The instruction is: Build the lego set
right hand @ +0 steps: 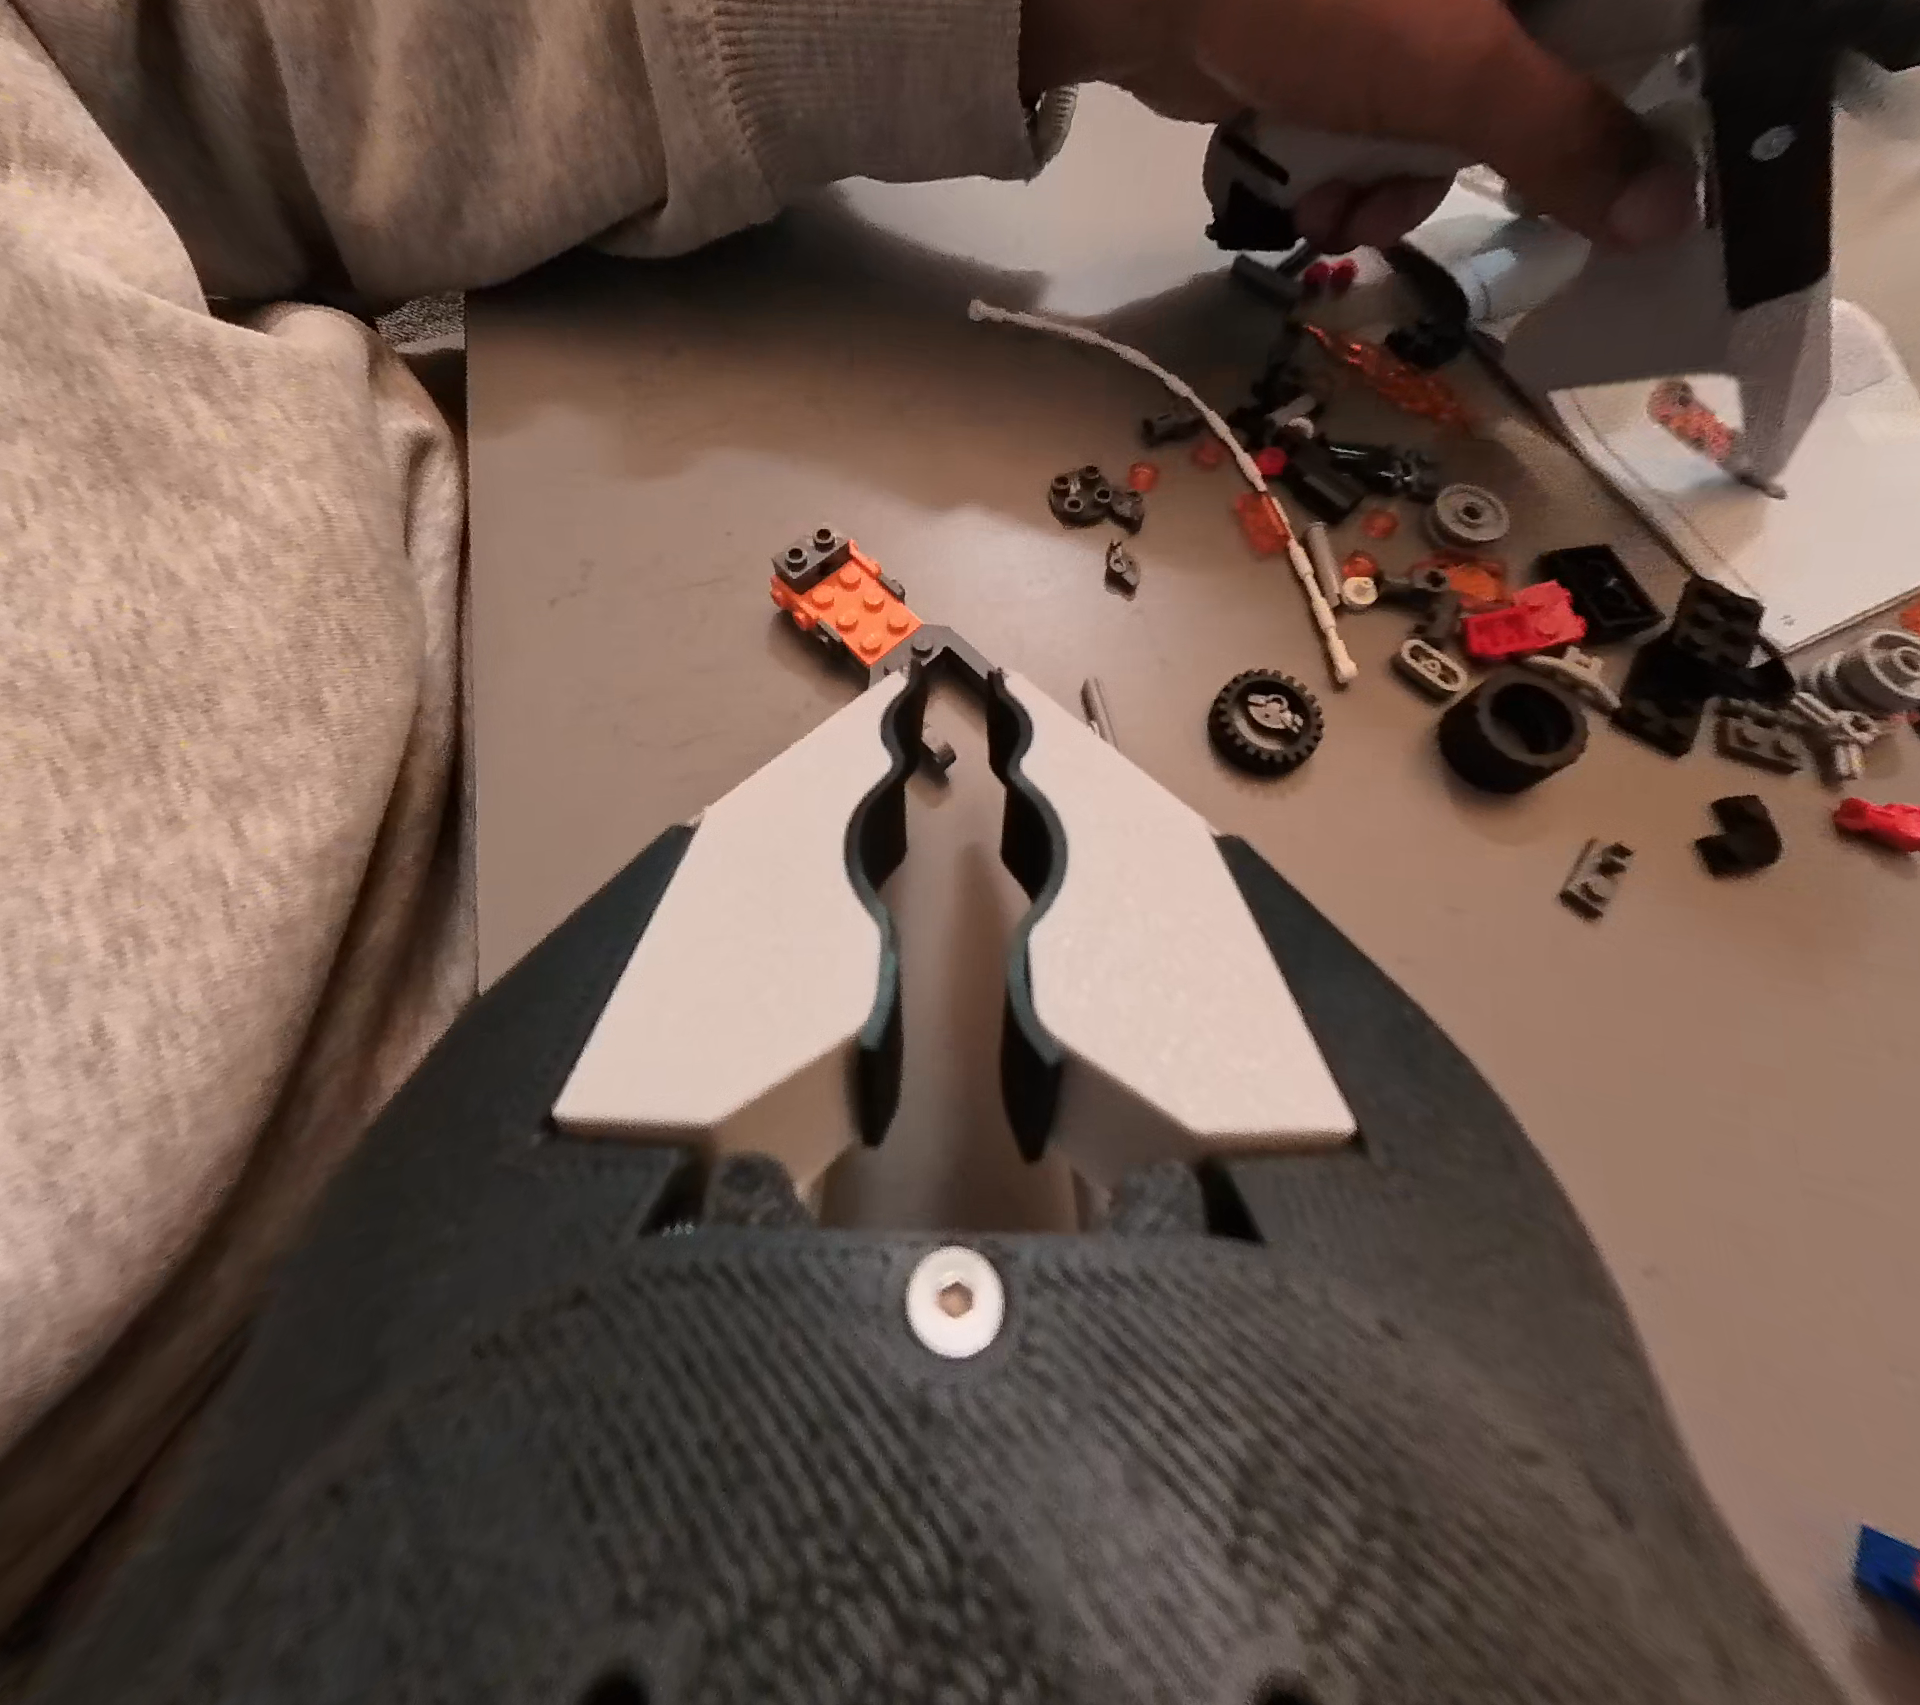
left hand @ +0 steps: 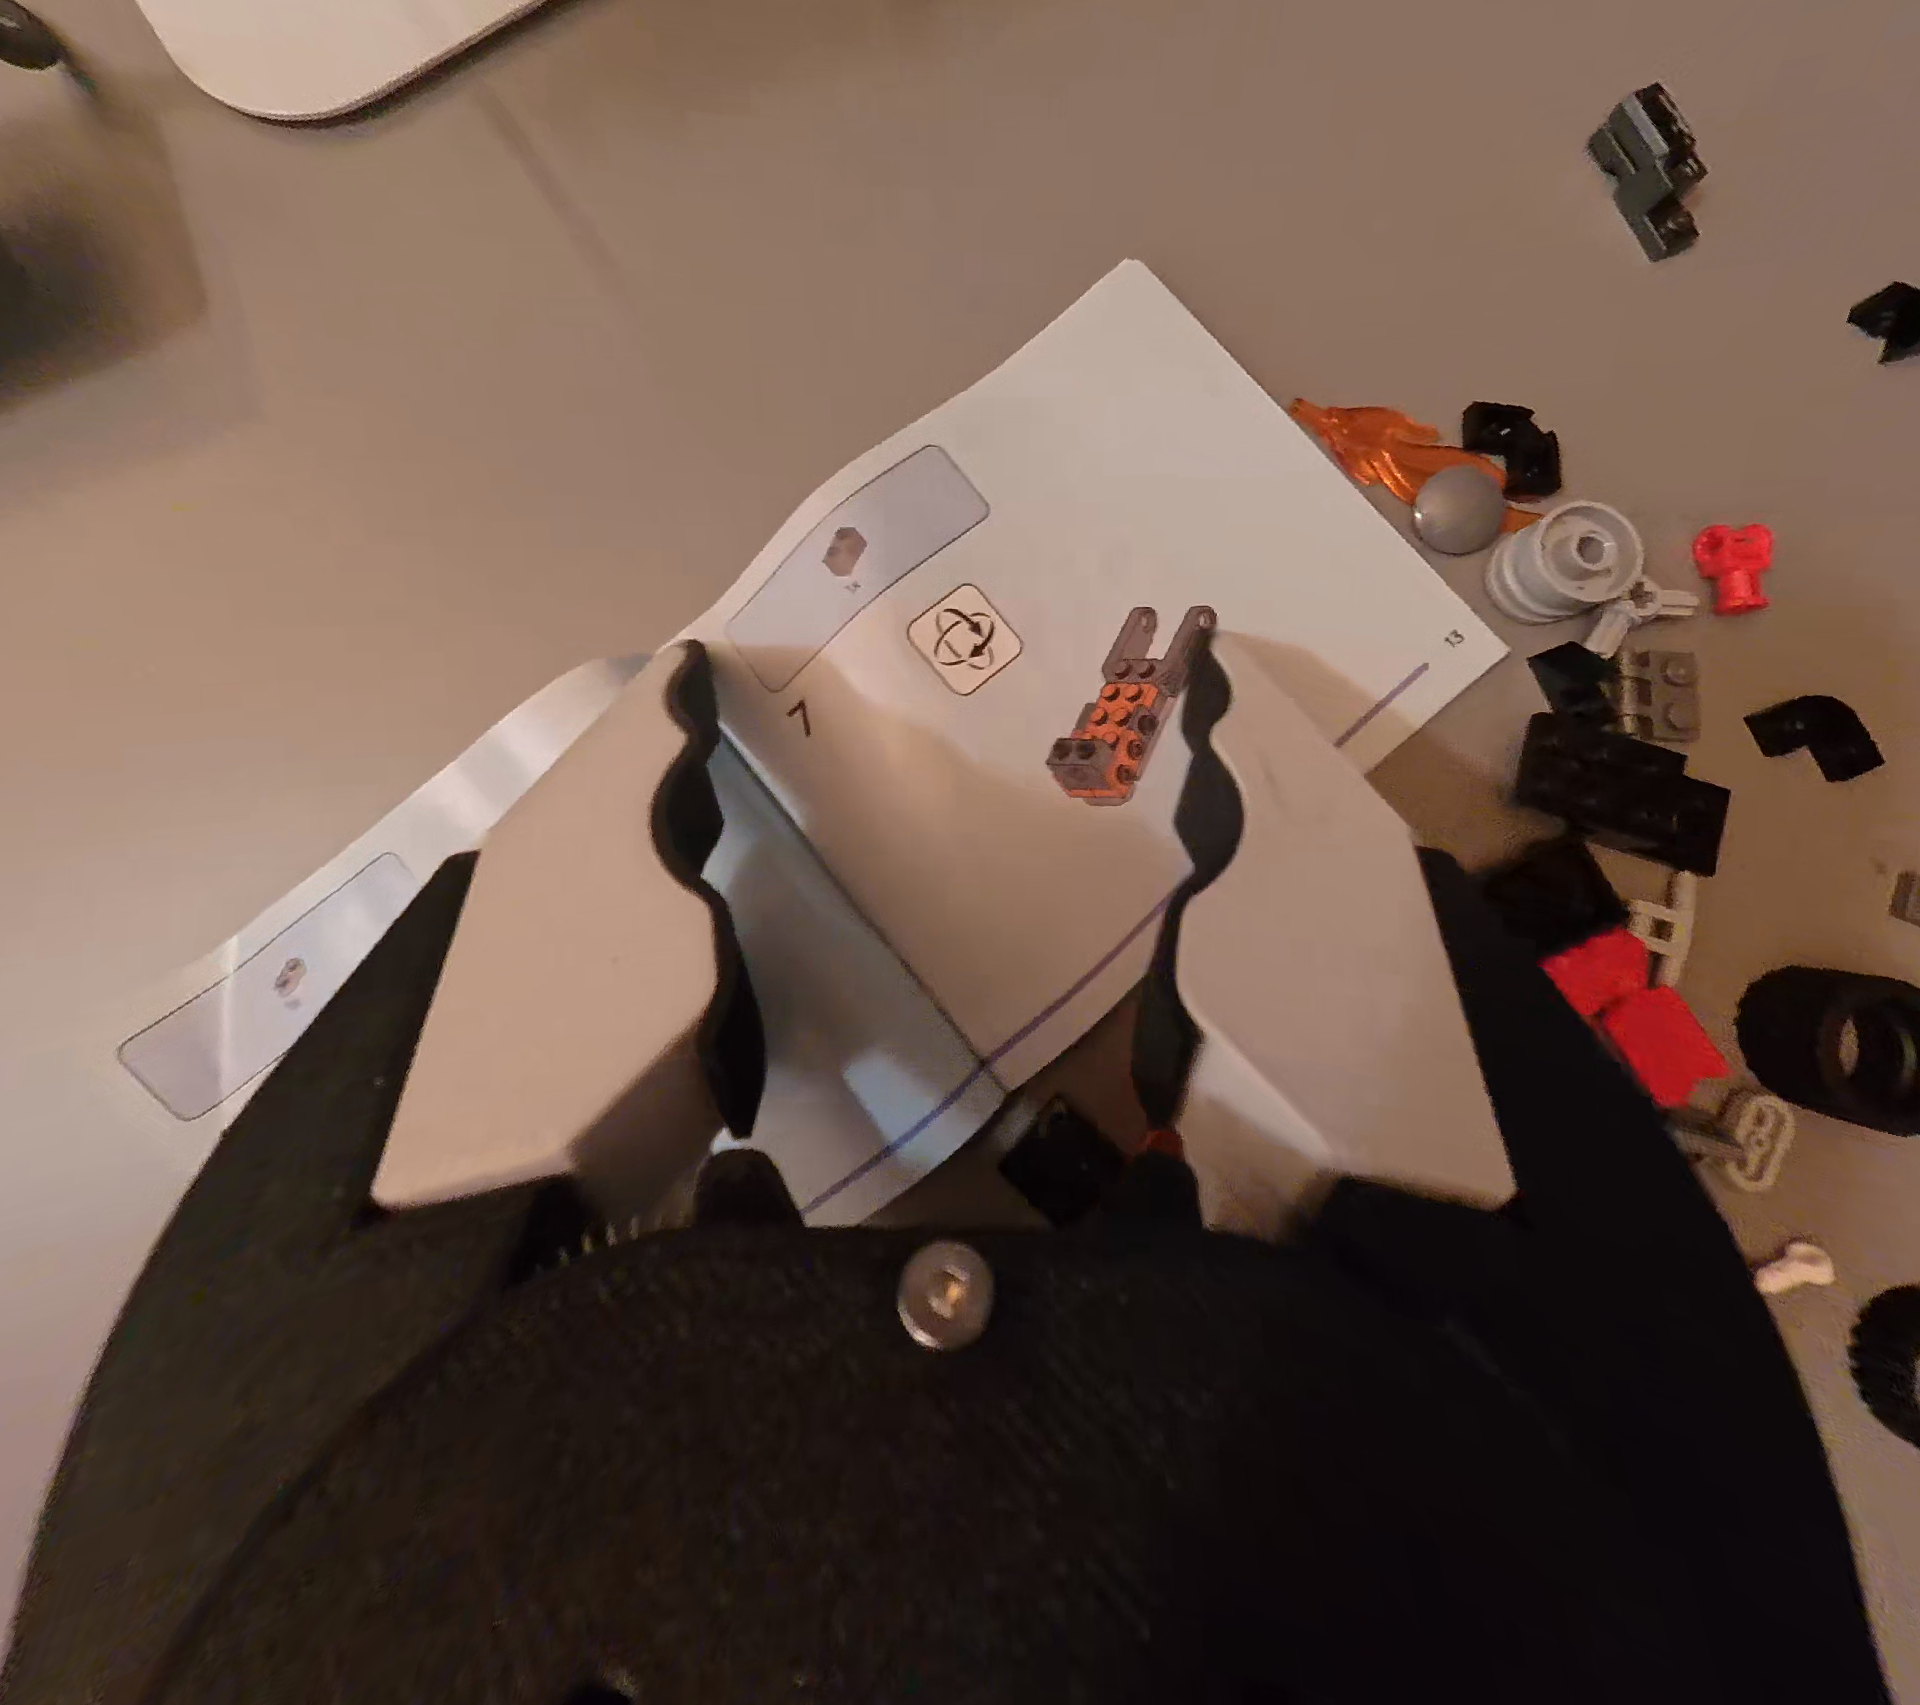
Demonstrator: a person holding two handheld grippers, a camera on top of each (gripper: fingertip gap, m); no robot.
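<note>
The left gripper (left hand: pixel 940 658) hangs over the open instruction booklet (left hand: pixel 1122 533), jaws wide and empty; its body hides the booklet's near edge and some bricks beside it. The right gripper (right hand: pixel 956 684), jaws narrow, pinches the dark forked arm of the orange assembly (right hand: pixel 847 601), which rests on the smooth beige table (right hand: pixel 644 429) left of the loose pile of parts (right hand: pixel 1507 606). A person's sleeve (right hand: pixel 312 97) hides that table's far edge. Two black tyres (right hand: pixel 1515 733) show in the pile; smaller pieces blur together.
</note>
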